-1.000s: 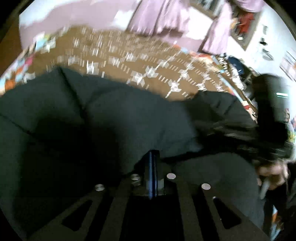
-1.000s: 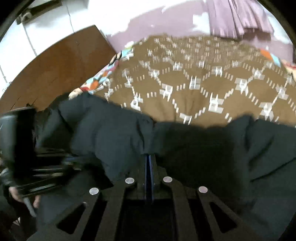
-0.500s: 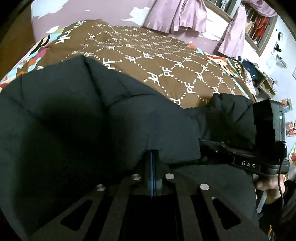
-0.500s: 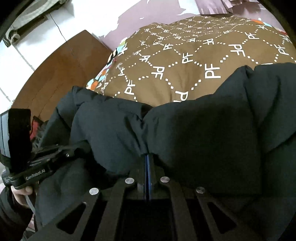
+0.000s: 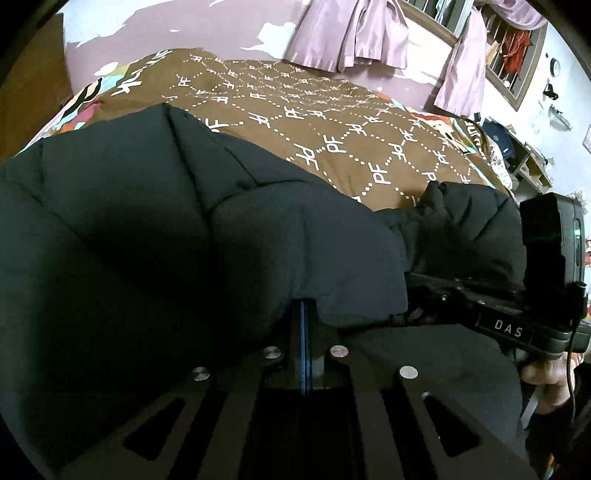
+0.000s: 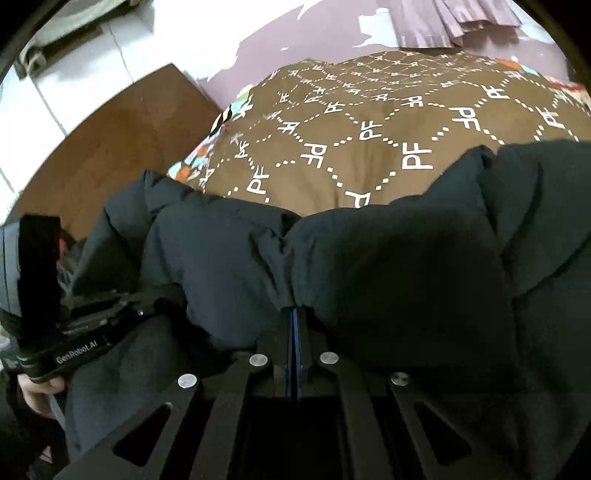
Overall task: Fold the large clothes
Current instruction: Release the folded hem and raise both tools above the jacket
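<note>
Your left gripper [image 5: 306, 332] and right gripper [image 6: 295, 336] are matte black with blue finger pads, 4 silver screws each and triangular frame cutouts. Housings read "GenRobot.AI" and "DAS"; 1 green LED shows.

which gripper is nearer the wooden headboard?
Left. The left gripper clamps the jacket on the headboard side; the right gripper clamps it farther along, toward the curtains.
</note>
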Tool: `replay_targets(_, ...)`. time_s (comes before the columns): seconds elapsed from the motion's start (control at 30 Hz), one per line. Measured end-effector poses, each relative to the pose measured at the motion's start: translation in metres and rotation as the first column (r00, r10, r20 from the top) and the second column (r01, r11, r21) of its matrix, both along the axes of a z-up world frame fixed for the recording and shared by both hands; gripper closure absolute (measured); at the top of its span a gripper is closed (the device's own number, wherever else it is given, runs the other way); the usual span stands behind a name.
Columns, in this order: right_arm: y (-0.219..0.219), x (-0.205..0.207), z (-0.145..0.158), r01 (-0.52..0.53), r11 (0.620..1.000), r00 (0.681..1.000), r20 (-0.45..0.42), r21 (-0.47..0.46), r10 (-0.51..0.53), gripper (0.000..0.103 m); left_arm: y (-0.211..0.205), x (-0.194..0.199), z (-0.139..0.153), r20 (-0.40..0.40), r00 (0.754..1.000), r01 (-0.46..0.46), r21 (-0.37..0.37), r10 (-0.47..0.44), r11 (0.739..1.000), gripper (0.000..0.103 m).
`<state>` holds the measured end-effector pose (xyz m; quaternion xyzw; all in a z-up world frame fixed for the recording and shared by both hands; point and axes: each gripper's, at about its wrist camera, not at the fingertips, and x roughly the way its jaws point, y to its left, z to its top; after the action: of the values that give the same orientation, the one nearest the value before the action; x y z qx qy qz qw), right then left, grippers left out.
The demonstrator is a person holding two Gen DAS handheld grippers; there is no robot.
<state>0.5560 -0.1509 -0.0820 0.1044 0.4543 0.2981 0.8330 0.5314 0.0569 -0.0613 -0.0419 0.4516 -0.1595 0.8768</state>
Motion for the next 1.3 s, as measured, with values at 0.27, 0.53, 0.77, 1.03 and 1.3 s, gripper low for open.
replay_targets(0.27,-0.012,-0.02,0.016,0.07,0.997,0.996,0.059,0.022,-0.071,0.084,0.001,-0.014,0.017,0.054,0.998,-0.028,0.001,0.028,1.0,0.1)
replay_targets(0.53,-0.034,-0.057,0.062,0.221,0.975,0.962,0.166,-0.008,-0.217,0.03,0.001,-0.053,0.053,0.16,0.981,-0.102,-0.069,0.112,0.992,0.024)
replay_targets(0.77,-0.055,-0.123,0.105,0.288,0.958,0.922,0.274,-0.014,-0.273,0.012,0.005,-0.1,0.092,0.205,0.962,-0.162,-0.106,0.181,0.981,0.011)
replay_targets(1.03,-0.065,-0.218,0.157,0.251,0.968,0.914,0.332,-0.006,-0.235,0.005,-0.002,-0.197,0.145,0.301,0.941,-0.137,-0.083,0.156,0.987,0.002)
replay_targets(1.3,-0.076,-0.297,0.193,0.191,0.98,0.928,0.335,-0.056,-0.162,0.003,-0.019,-0.287,0.186,0.353,0.931,-0.072,-0.061,0.089,0.996,0.002)
